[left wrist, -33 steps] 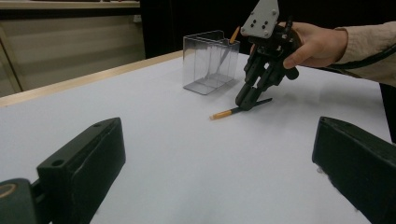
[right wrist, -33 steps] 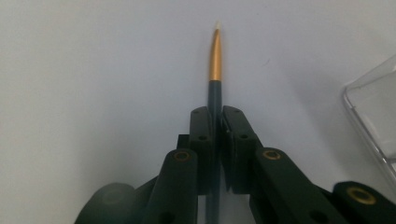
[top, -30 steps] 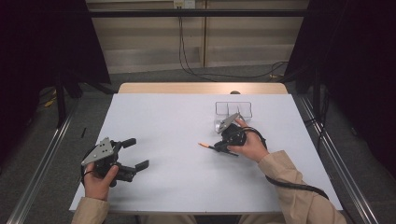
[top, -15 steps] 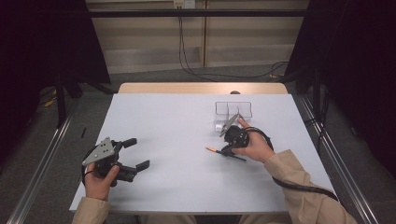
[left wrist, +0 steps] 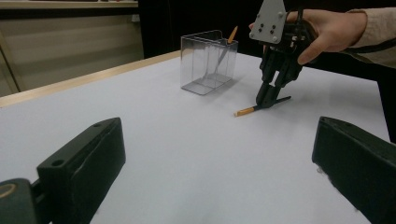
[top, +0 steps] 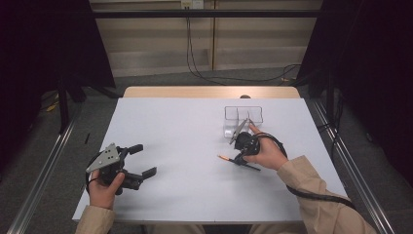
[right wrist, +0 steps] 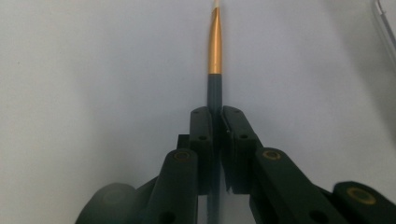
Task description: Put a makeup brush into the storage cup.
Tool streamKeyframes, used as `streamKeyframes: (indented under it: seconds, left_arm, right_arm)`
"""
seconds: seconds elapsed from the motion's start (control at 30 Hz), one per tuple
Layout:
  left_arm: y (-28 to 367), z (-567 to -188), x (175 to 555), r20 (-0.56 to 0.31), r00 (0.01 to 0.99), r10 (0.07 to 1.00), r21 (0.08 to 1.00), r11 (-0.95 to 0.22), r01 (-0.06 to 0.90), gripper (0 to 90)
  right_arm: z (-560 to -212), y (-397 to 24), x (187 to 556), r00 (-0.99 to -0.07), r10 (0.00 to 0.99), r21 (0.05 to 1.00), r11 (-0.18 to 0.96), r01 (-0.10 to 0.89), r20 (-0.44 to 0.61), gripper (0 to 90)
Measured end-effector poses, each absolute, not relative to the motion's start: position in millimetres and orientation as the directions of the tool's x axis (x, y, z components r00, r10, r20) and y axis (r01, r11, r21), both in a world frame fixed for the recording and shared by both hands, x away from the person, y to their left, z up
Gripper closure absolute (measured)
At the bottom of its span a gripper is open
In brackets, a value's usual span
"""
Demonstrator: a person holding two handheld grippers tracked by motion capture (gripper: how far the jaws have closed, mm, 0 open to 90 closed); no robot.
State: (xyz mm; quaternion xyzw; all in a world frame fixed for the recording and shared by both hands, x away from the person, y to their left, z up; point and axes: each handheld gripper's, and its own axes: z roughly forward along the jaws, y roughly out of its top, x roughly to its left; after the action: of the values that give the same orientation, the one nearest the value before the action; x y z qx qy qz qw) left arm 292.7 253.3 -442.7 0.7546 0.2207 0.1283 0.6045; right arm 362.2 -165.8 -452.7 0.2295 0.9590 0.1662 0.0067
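Note:
A thin pen with a dark shaft and an orange tip (right wrist: 215, 46) is clamped between the pads of my right gripper (right wrist: 217, 114), which is shut on it. In the high view the right gripper (top: 237, 158) holds the pen (top: 225, 158) low over the white table (top: 185, 146), orange tip pointing left, just in front of a clear plastic holder (top: 243, 114). From the left gripper view, the right gripper (left wrist: 266, 100) points down, with the pen (left wrist: 245, 111) nearly flat. My left gripper (top: 145, 159) rests open and empty at the near left.
The clear holder (left wrist: 205, 65) has compartments, and a second orange-tipped pen (left wrist: 232, 35) leans inside it. A cable trails from the right gripper along the sleeve. A wooden strip runs along the table's far edge, and metal rails run down both sides.
The right gripper, with the pen in it, has shifted slightly to the right and toward the near edge. The left gripper has stayed put.

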Motion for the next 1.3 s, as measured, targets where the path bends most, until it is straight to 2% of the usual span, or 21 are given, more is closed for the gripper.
streamKeyframes:
  seconds: [1.3]
  left_arm:
    - [246.8, -444.2, 297.7, -0.075, 0.876, 0.477, 0.967, -0.178, 0.18, 2.6]
  right_arm:
    - [-451.5, -160.1, 362.3, -0.88, 0.472, 0.259, 0.846, 0.466, 0.042, 83.4]
